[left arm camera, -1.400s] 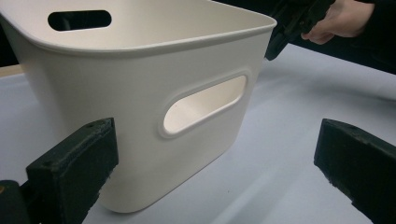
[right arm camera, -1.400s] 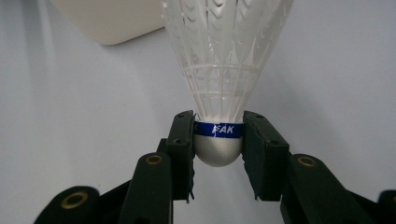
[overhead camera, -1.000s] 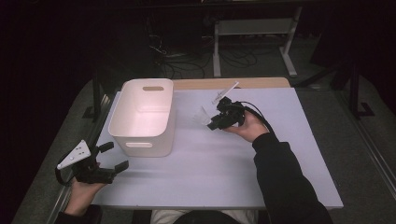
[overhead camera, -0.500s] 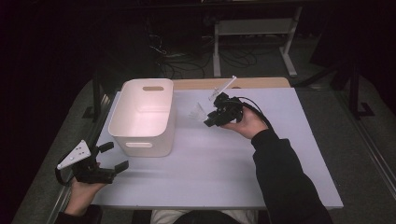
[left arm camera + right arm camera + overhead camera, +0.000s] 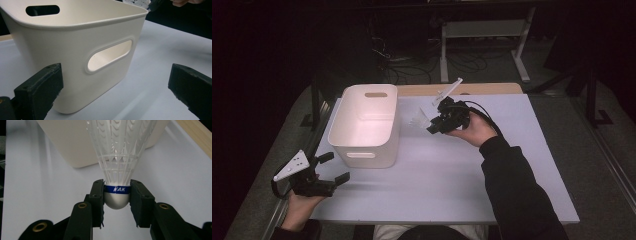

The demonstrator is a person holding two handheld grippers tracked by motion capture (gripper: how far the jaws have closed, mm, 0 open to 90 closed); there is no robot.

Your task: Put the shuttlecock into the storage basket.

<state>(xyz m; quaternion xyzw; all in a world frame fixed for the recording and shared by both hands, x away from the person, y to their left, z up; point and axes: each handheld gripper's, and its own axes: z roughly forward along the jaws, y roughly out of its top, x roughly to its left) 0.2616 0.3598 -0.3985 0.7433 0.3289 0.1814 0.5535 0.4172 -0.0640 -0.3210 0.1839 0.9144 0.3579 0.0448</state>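
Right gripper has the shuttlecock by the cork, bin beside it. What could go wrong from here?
1. The right gripper pinches only the rounded cork of the shuttlecock; it might slip or swivel.
2. The skirt leads toward the white bin and could catch its rim.
3. The left gripper isn't steadying the bin, so contact could shift it.

Dark room all round, light falling on a pale table [image 5: 522, 165] with a wooden strip [image 5: 472, 89] along its far edge. Beyond it, cables [image 5: 412, 65] sprawl on the floor beside what looks like a white metal stand [image 5: 484, 30].
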